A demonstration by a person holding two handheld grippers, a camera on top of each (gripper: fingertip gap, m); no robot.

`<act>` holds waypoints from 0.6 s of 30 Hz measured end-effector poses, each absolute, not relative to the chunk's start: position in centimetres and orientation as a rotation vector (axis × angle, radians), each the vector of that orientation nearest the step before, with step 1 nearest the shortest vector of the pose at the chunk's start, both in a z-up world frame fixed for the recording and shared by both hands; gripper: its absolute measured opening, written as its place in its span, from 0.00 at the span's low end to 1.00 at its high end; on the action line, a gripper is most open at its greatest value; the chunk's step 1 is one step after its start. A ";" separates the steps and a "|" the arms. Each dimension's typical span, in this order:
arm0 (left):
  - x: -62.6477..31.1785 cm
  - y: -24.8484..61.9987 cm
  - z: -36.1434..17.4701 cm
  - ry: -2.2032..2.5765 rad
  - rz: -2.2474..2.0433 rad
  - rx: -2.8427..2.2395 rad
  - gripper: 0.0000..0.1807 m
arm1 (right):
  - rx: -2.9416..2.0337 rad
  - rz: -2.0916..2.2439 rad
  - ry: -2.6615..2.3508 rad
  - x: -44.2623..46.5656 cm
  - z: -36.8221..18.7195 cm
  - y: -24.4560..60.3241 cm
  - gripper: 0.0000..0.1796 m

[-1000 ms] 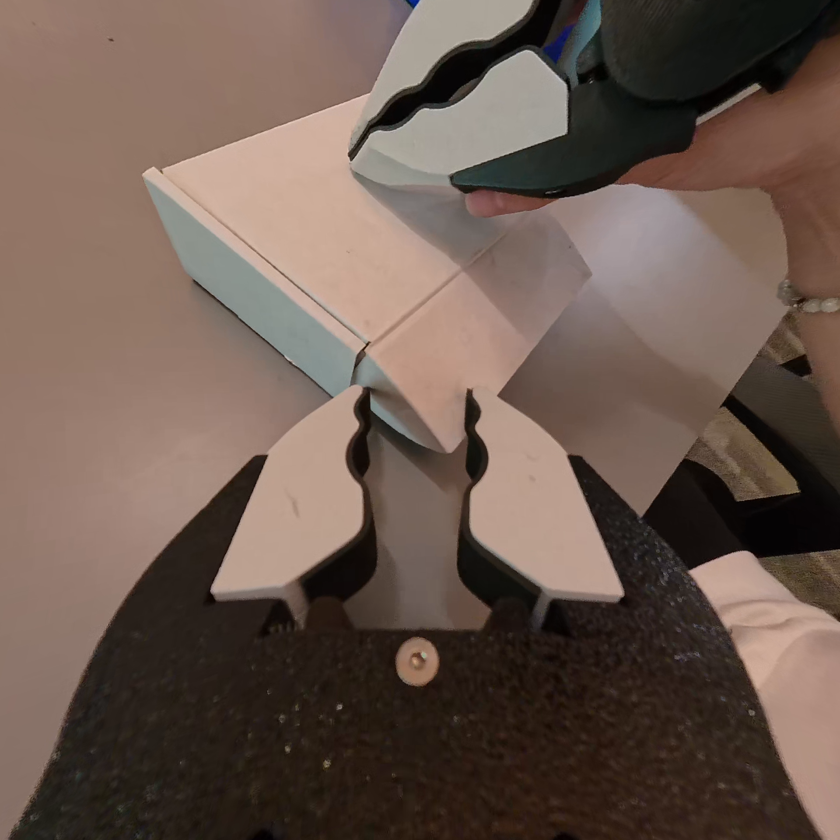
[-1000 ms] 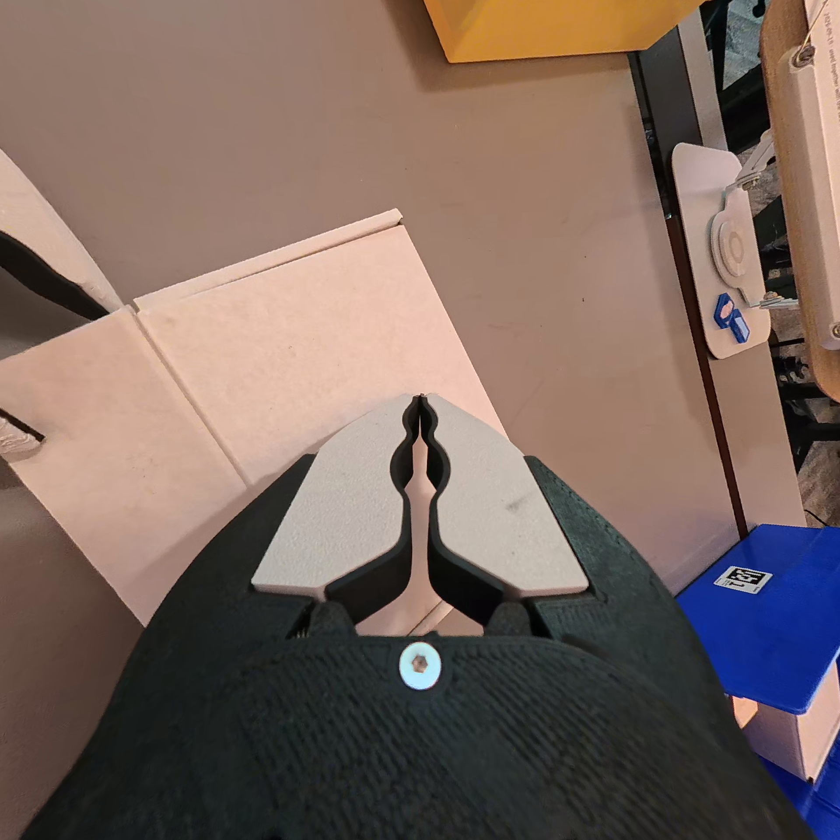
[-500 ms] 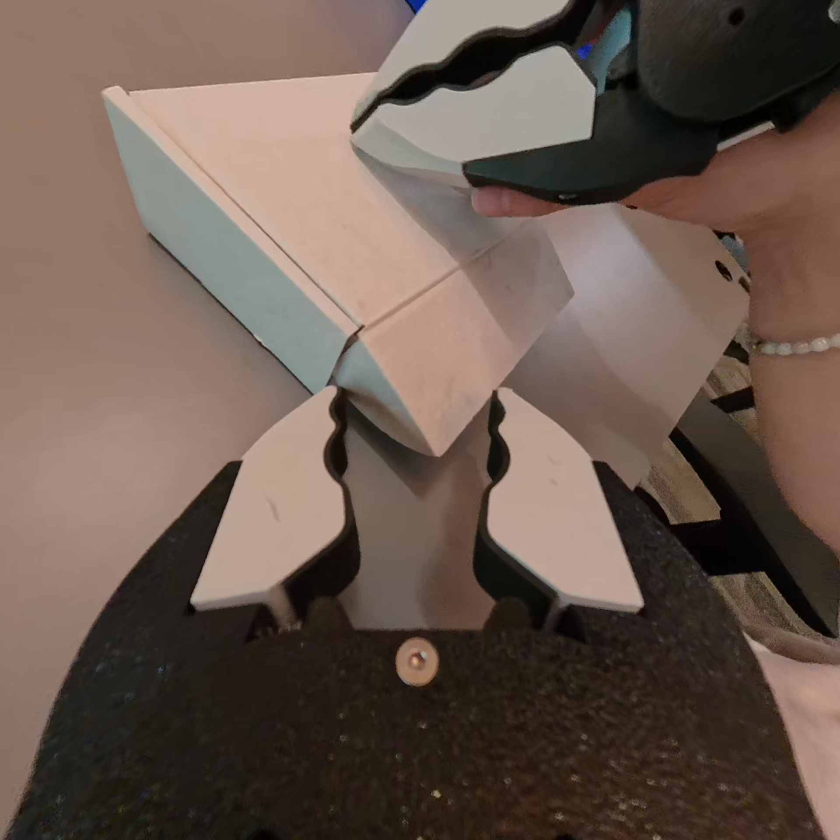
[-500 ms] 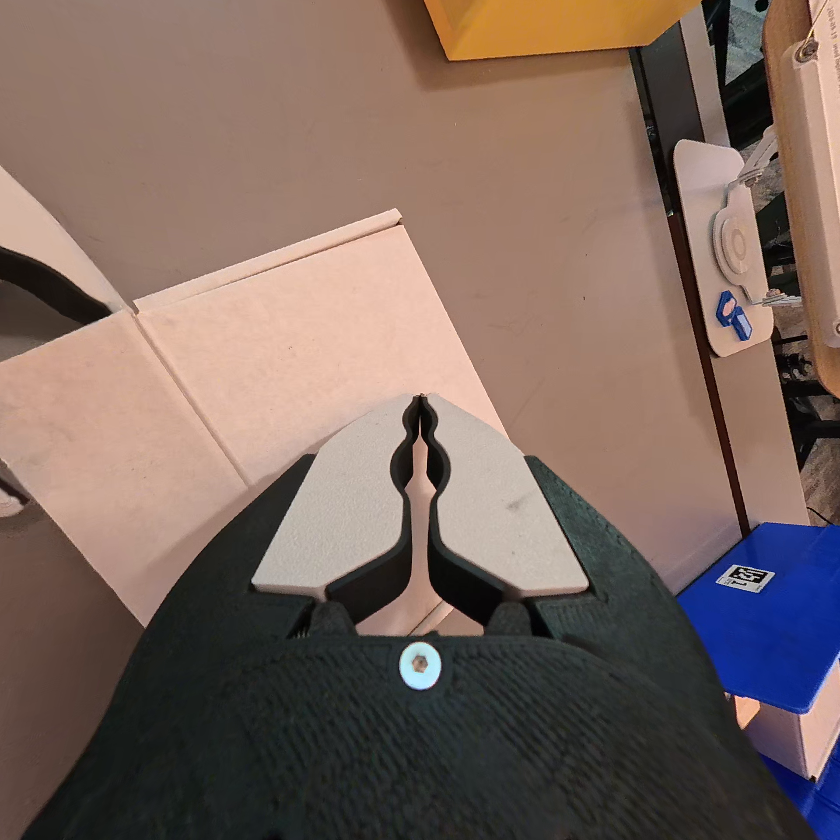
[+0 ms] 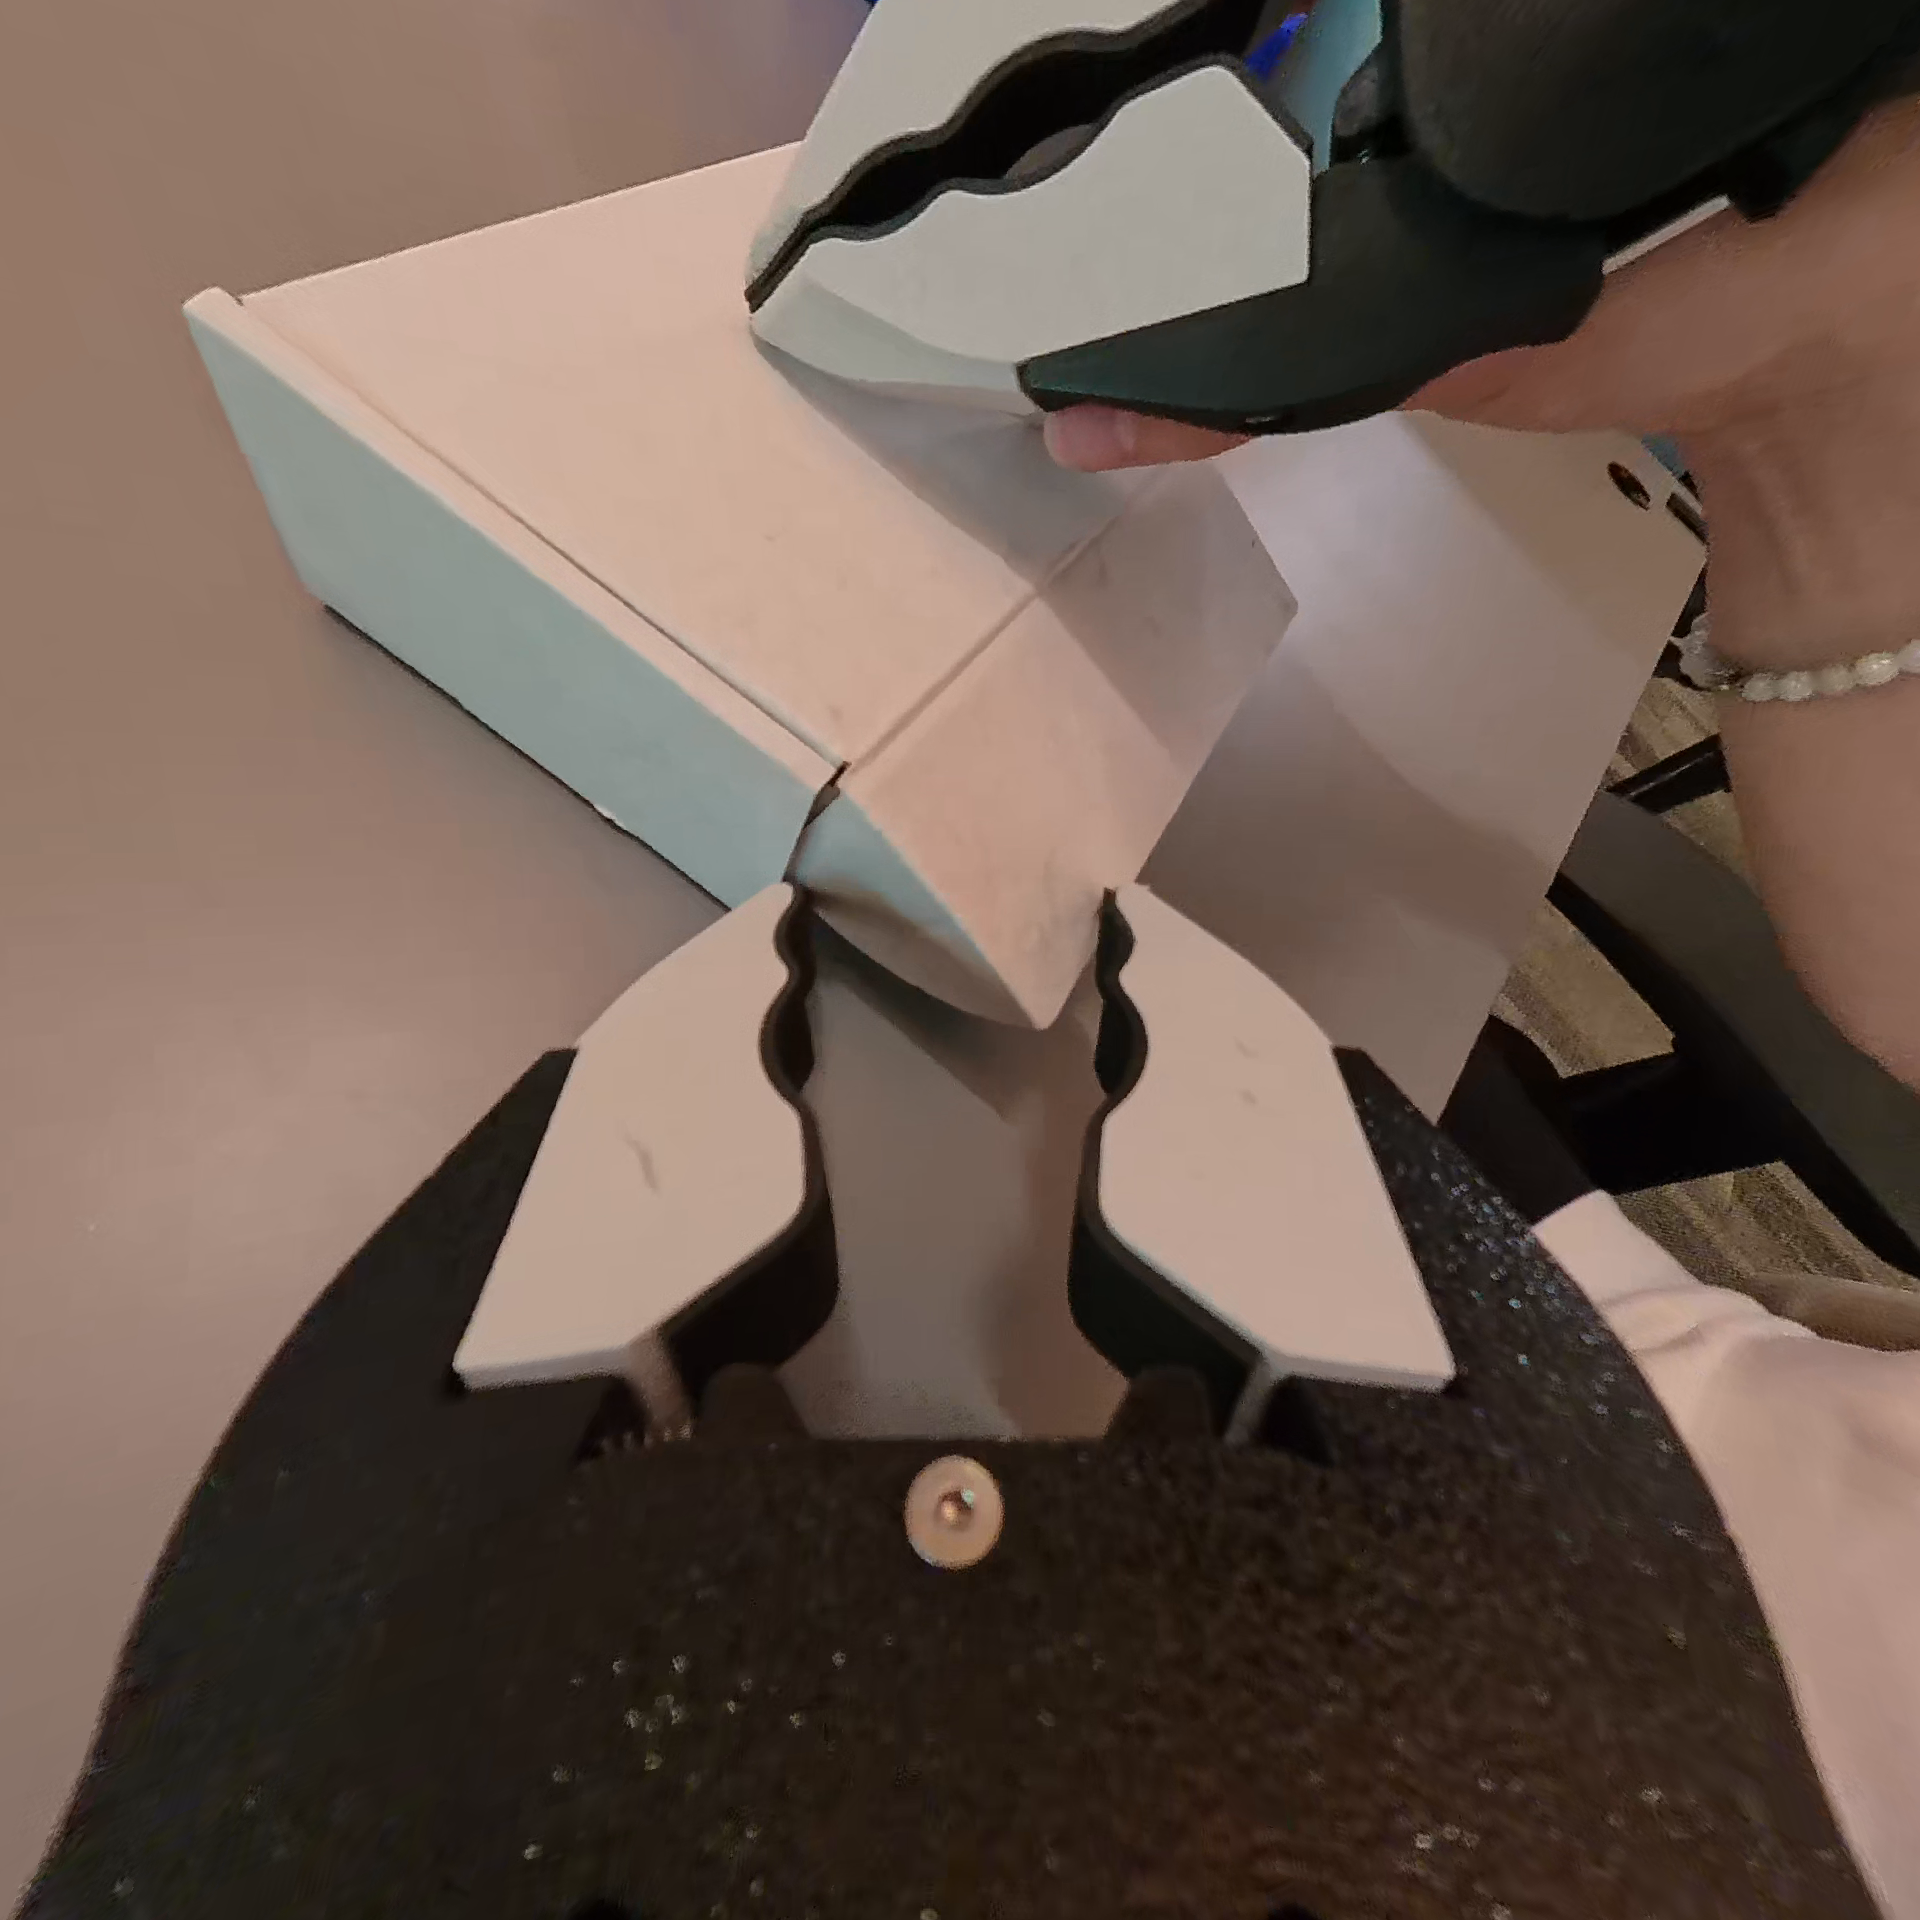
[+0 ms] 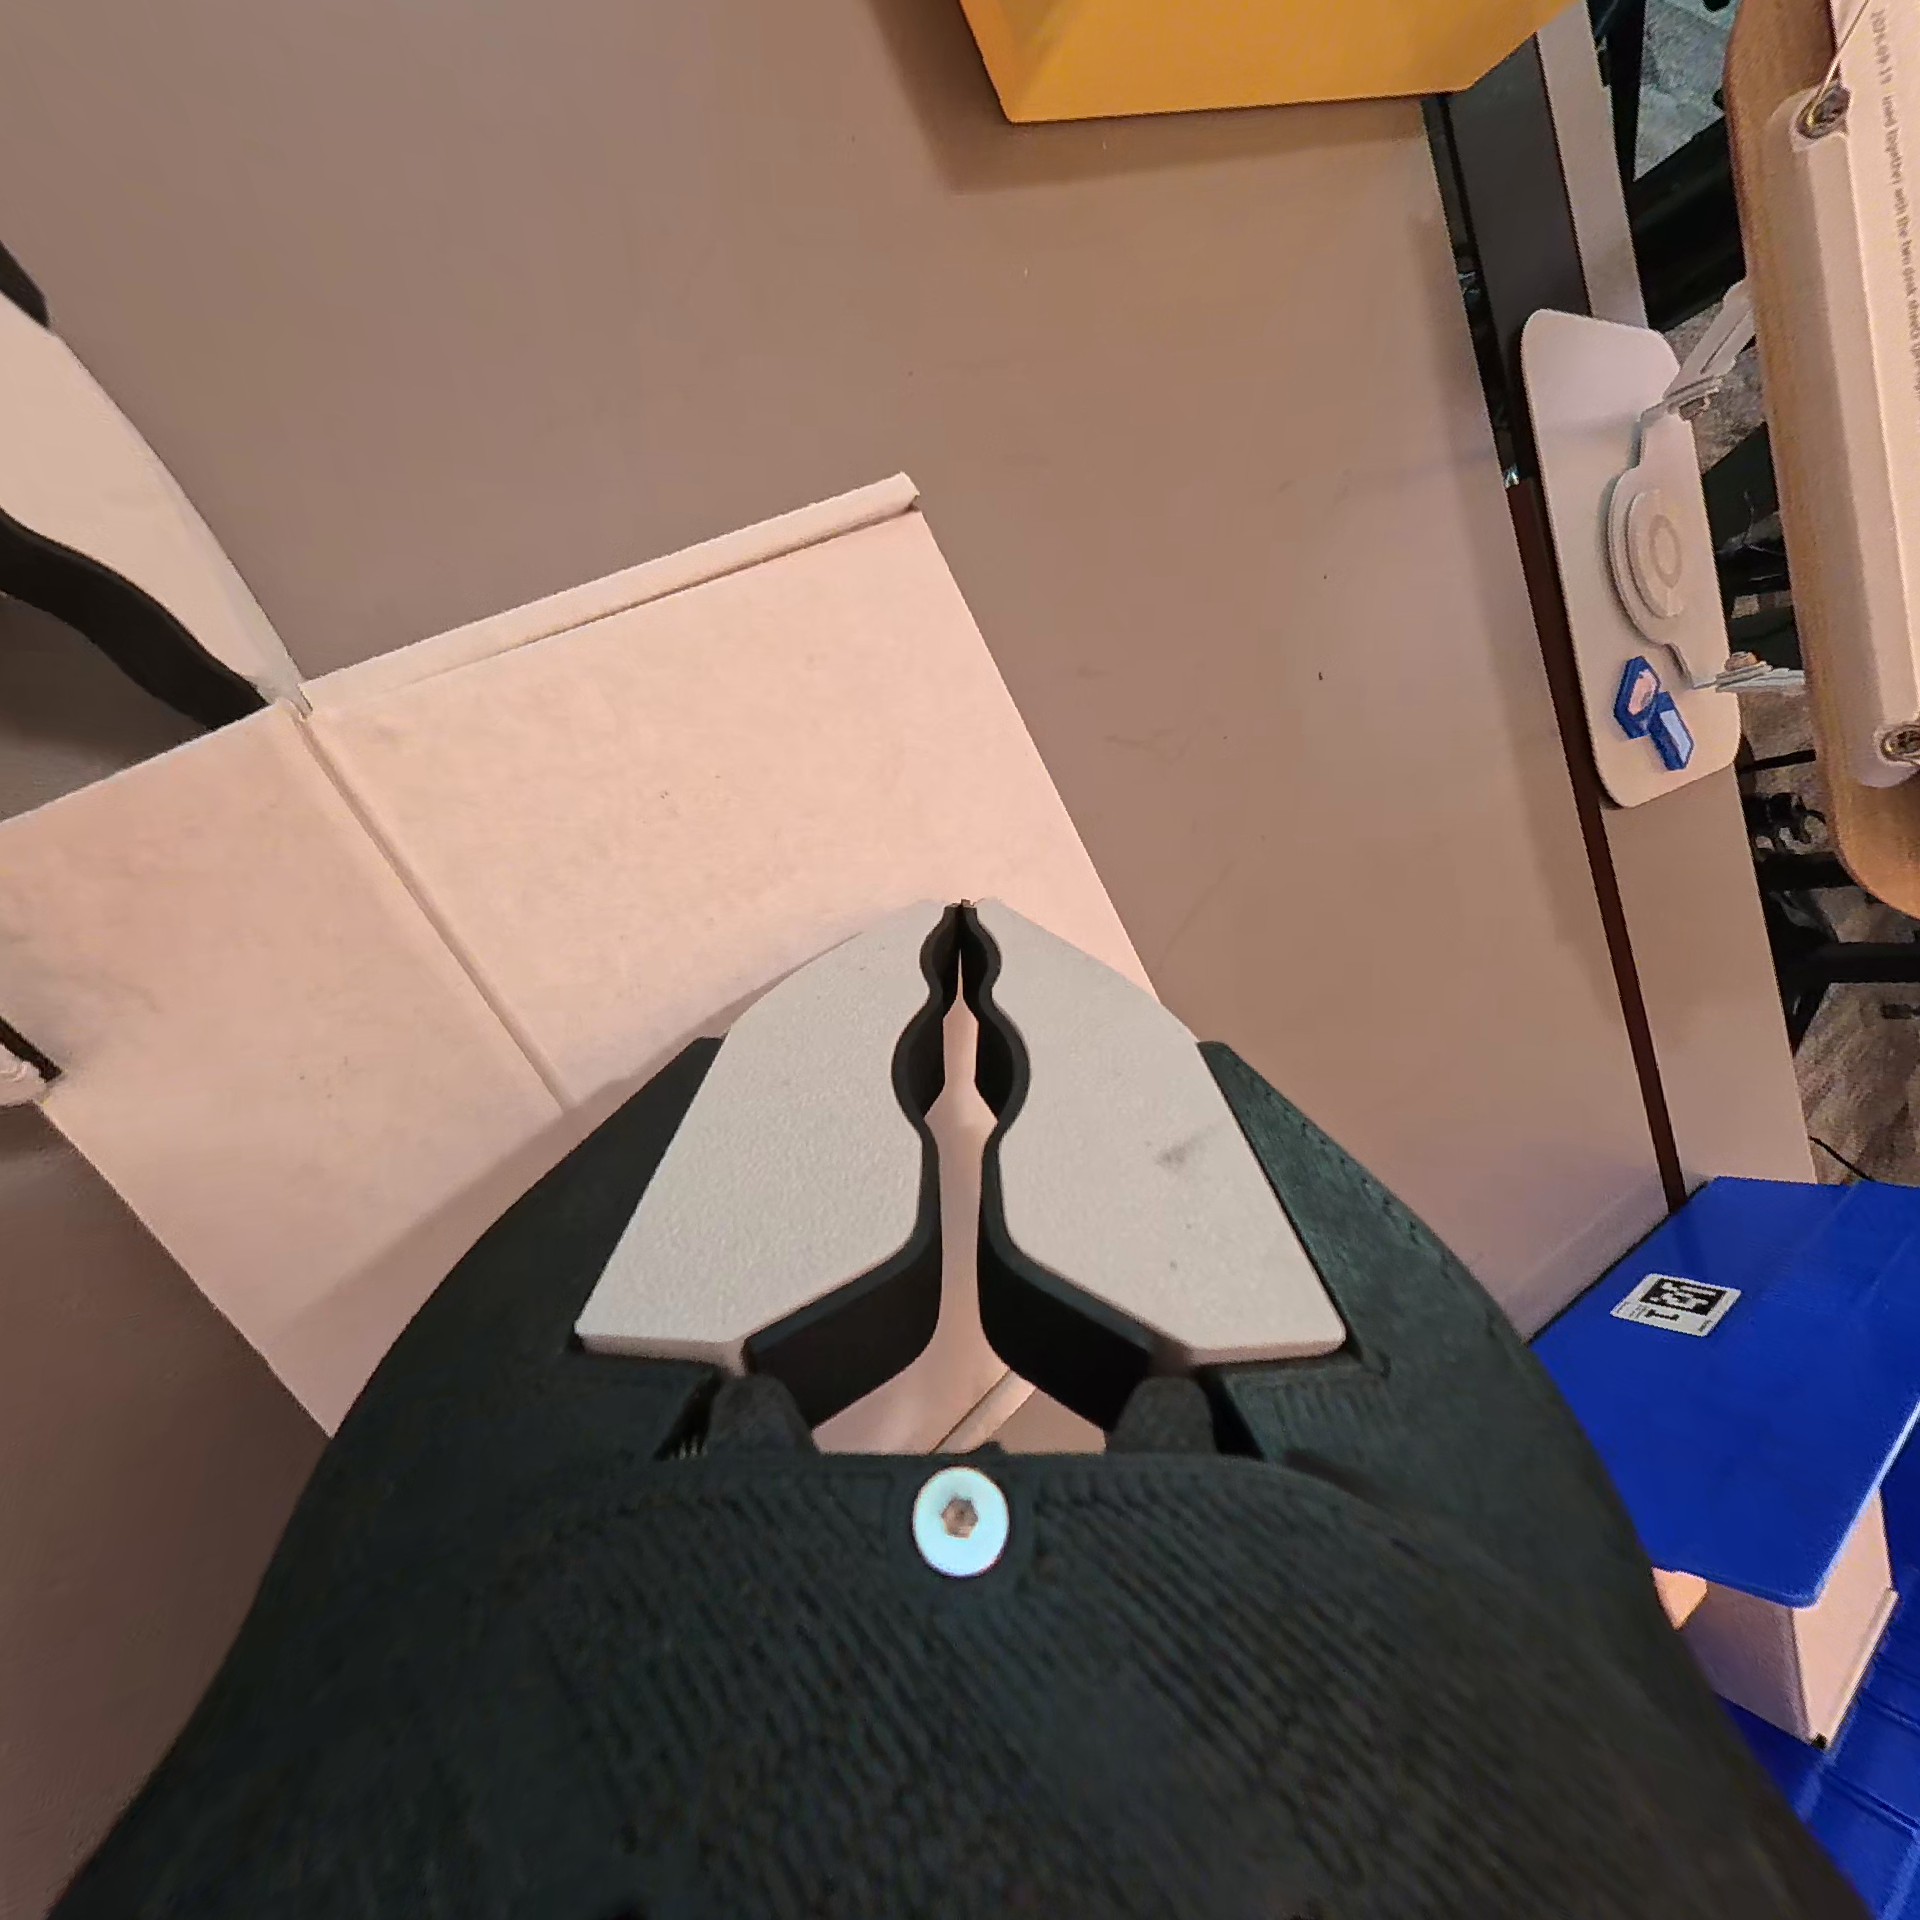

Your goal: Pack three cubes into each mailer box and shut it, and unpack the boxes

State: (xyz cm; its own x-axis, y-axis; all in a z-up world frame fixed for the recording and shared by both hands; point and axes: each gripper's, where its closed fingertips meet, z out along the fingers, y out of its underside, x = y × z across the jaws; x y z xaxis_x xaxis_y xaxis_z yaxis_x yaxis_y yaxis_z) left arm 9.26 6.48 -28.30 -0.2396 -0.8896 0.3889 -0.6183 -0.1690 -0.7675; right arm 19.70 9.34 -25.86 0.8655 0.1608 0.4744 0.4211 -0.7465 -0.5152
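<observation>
The white mailer box (image 5: 582, 540) is lying shut on the brown surface (image 5: 208, 935), its lid down flat and one side flap (image 5: 1039, 769) jutting from the near corner, not yet tucked in. No cubes are showing in either view, so you cannot tell what is inside.

You are pressing the right tongs (image 6: 964, 914) onto the lid near its edge, and their tips are together with nothing between them; this looks like a hold-down, so the lid is kept flat and the box is not sliding while the other side works. In the left wrist view the same tongs (image 5: 769, 301) are coming in from above with your hand (image 5: 1558, 343) behind them.

You are holding the left tongs (image 5: 951, 914) apart, straddling the corner of the loose flap, one tip at the box's corner and the other at the flap's outer edge. That placement probably serves to catch the flap for folding in or pulling out; which, the views do not settle.

Farther off, a yellow box (image 6: 1247, 42) is sitting at the surface's far edge and blue bins (image 6: 1745, 1382) are standing beyond its right side.
</observation>
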 end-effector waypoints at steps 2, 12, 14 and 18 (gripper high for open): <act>9.3 6.7 -28.1 1.788 -1.359 -1.721 0.28 | -2.399 -0.542 -0.408 19.8 -25.8 9.4 0.00; 9.9 6.5 -28.2 1.683 -1.276 -1.761 0.37 | -2.387 -0.529 -0.398 19.7 -25.8 9.3 0.00; 9.8 6.6 -28.2 1.701 -1.263 -1.746 0.36 | -2.386 -0.537 -0.403 19.7 -25.8 9.3 0.00; 9.7 7.8 -27.6 1.703 -1.229 -1.663 0.32 | -2.383 -0.542 -0.407 19.7 -25.8 9.3 0.00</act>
